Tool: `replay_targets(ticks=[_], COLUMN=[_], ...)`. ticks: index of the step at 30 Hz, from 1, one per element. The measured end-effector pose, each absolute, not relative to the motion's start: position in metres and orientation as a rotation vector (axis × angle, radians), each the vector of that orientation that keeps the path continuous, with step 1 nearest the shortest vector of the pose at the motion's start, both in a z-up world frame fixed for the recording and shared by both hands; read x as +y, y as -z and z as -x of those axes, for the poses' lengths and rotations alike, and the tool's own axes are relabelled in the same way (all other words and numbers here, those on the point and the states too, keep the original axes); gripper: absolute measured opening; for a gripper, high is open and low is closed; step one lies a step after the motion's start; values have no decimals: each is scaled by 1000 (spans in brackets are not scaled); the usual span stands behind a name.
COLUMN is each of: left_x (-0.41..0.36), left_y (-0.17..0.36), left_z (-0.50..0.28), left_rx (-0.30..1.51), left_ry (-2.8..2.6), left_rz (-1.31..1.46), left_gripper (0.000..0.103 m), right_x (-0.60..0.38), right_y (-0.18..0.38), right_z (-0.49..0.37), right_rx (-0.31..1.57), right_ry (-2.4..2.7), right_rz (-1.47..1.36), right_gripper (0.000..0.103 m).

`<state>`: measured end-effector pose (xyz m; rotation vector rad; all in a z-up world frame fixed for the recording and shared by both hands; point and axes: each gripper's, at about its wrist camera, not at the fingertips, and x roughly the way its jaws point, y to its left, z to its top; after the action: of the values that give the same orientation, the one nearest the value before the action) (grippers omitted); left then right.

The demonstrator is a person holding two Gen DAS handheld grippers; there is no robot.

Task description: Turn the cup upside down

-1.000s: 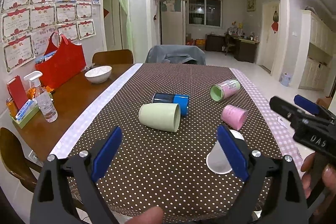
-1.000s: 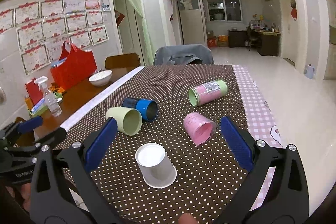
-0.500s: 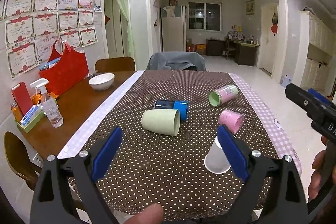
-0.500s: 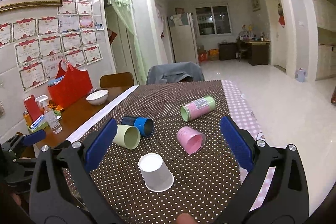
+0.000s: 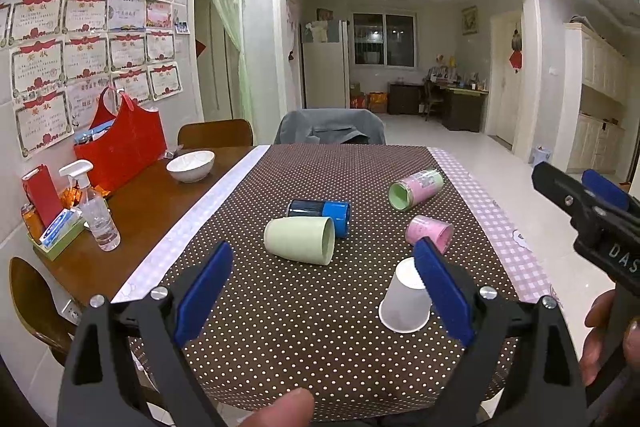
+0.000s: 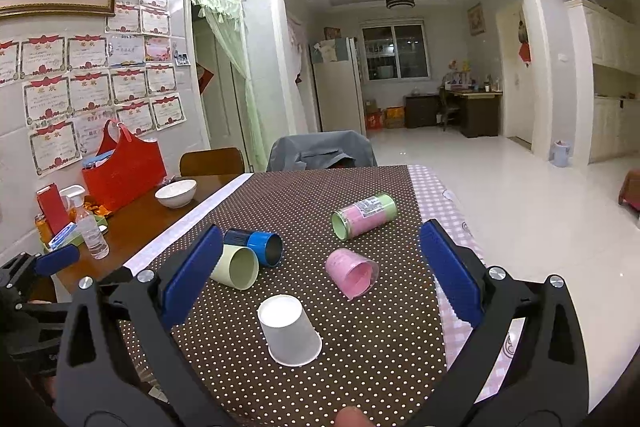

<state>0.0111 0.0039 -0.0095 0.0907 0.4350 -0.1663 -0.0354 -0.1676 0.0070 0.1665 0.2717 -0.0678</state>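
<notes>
A white paper cup [image 6: 289, 331] stands upside down, rim on the dotted tablecloth, near the front edge; it also shows in the left wrist view [image 5: 405, 297]. A pale green cup [image 5: 300, 240] [image 6: 236, 265], a blue cup [image 5: 322, 211] [image 6: 258, 244], a pink cup [image 5: 429, 233] [image 6: 352, 271] and a pink-and-green can [image 5: 416, 187] [image 6: 363, 215] lie on their sides behind it. My left gripper [image 5: 320, 291] is open and empty, above the table's near edge. My right gripper [image 6: 320, 271] is open and empty, above the white cup.
A brown dotted tablecloth [image 5: 320, 339] covers the table. On the bare wood at left stand a white bowl [image 5: 190, 166], a red bag [image 5: 120, 147], a spray bottle [image 5: 96, 215] and a small tray [image 5: 56, 233]. Chairs stand at the far end [image 5: 330, 127].
Both grippers have pulled back and risen from the table; the cups look smaller and farther. The cups have not moved.
</notes>
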Motion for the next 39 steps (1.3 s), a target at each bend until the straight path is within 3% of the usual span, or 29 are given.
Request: replay_targets(ticks=[39], left_x=[1], left_y=[5], left_z=[-5], left_rx=[405], left_ry=[165], left_rz=[-98], left_gripper=[90], right_x=[-161], right_y=[-11], right_z=[34], right_rx=[281], right_ry=[54], right_rz=[-169], right_gripper=[97])
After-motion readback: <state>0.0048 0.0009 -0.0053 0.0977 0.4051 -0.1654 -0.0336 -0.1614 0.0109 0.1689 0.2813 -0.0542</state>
